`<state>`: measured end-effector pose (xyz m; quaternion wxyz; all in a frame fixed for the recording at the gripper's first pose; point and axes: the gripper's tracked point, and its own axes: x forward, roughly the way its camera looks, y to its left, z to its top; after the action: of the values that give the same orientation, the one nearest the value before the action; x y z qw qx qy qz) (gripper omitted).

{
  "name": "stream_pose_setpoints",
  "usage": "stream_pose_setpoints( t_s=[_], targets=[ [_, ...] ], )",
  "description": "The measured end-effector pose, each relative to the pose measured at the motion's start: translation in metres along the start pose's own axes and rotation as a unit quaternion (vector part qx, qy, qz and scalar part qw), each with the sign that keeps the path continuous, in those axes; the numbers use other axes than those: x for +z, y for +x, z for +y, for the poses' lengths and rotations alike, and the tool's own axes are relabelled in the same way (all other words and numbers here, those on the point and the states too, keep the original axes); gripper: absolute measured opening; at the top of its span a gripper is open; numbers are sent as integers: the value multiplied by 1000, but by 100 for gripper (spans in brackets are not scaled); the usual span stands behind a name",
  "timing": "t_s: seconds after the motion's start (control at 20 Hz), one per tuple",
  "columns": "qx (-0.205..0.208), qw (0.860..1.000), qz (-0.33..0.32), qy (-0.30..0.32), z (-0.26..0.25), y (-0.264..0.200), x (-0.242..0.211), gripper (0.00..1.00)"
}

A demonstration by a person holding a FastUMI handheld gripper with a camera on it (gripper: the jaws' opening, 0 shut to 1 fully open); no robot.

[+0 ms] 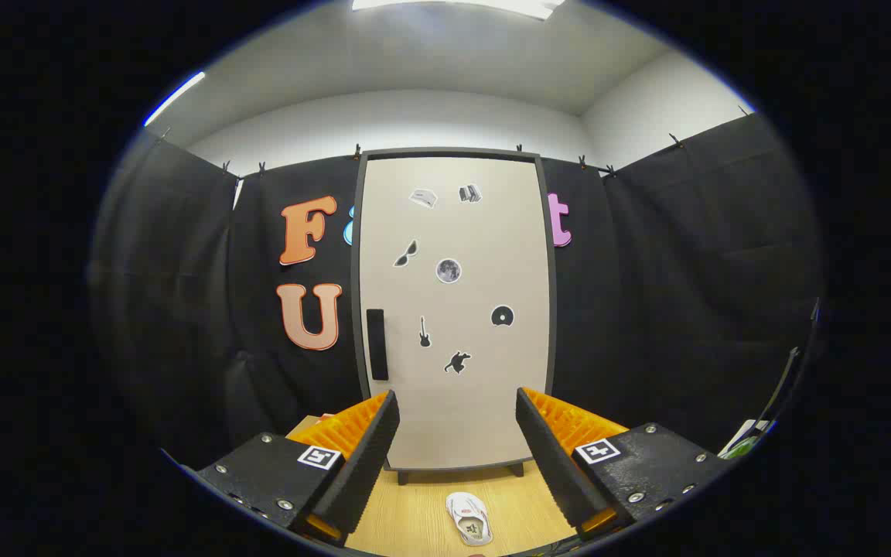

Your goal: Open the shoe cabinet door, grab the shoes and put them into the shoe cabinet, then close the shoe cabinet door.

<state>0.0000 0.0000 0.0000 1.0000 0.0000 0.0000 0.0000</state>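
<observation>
The gripper (457, 452) has its jaws spread wide, holding nothing. Between them on the wooden counter (422, 518) lies one white shoe (469, 518), apparently sole-down. Beyond stands the shoe cabinet (455, 309), door shut, its dark handle (377, 344) at the door's left edge.

Shoe cabinet (457, 309): tall, pale door shut, dark frame, dark vertical handle (377, 344) at left edge, small stickers on door, short legs, upright at far end of wooden floor. Shoe (469, 518): white, opening up, lying near, just before cabinet.
</observation>
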Motion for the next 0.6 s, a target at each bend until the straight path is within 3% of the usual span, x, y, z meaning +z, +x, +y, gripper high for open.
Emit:
stream_pose_setpoints(
  t_s=[0.6],
  targets=[
    [-2,1000,3,1,-2,3,1,95]
  ],
)
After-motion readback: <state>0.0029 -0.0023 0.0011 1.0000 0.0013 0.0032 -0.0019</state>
